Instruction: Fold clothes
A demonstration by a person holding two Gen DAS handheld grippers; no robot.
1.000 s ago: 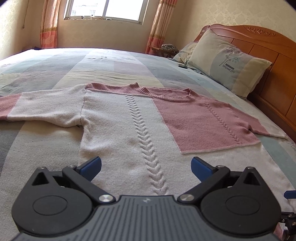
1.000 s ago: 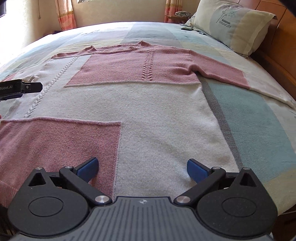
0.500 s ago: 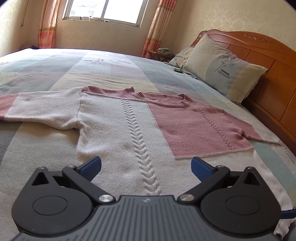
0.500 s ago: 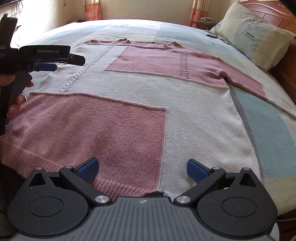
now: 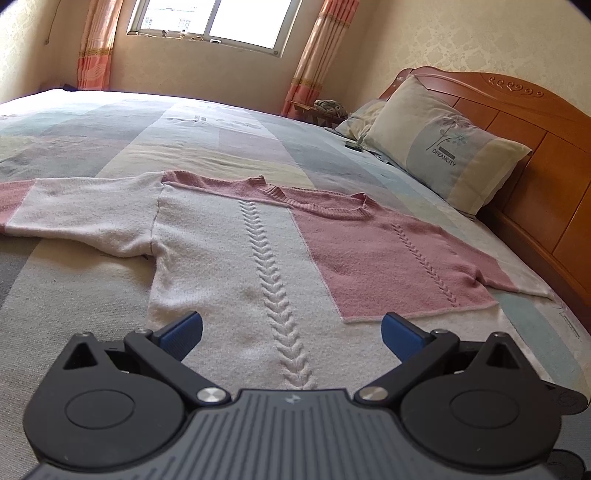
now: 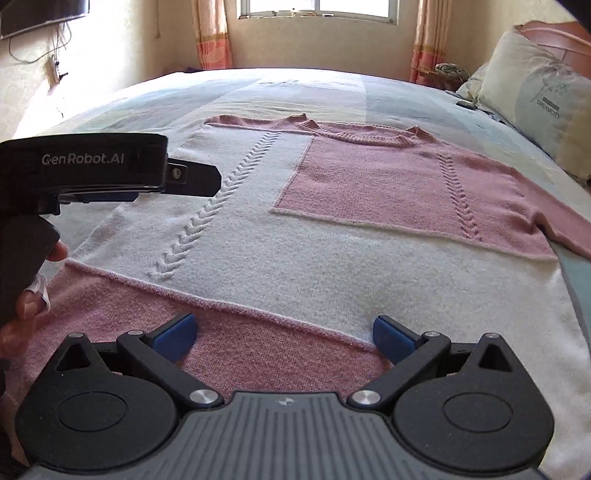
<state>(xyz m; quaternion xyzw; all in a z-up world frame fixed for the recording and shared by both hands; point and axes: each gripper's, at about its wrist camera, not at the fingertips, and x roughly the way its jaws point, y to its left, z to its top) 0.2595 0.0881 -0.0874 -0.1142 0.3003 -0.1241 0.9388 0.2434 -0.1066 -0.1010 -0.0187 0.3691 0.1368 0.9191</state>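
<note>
"GenRobot.AI" is read on the left gripper (image 6: 192, 181), "DREAMCITY" on the pillow (image 5: 443, 147). Both grippers, left (image 5: 291, 332) & right (image 6: 282, 336), are held low w/ jaws wide apart, nothing gripped. The pink-and-white sweater (image 6: 332, 229) is spread flat on the bed (image 5: 221, 136), sleeves out.

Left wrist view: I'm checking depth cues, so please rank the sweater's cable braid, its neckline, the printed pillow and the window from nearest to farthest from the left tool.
1. Cable braid, running straight ahead between the open fingers of the left tool.
2. Neckline, farther up the sweater, slightly right.
3. Printed pillow, far right against the headboard.
4. Window, on the back wall.
</note>
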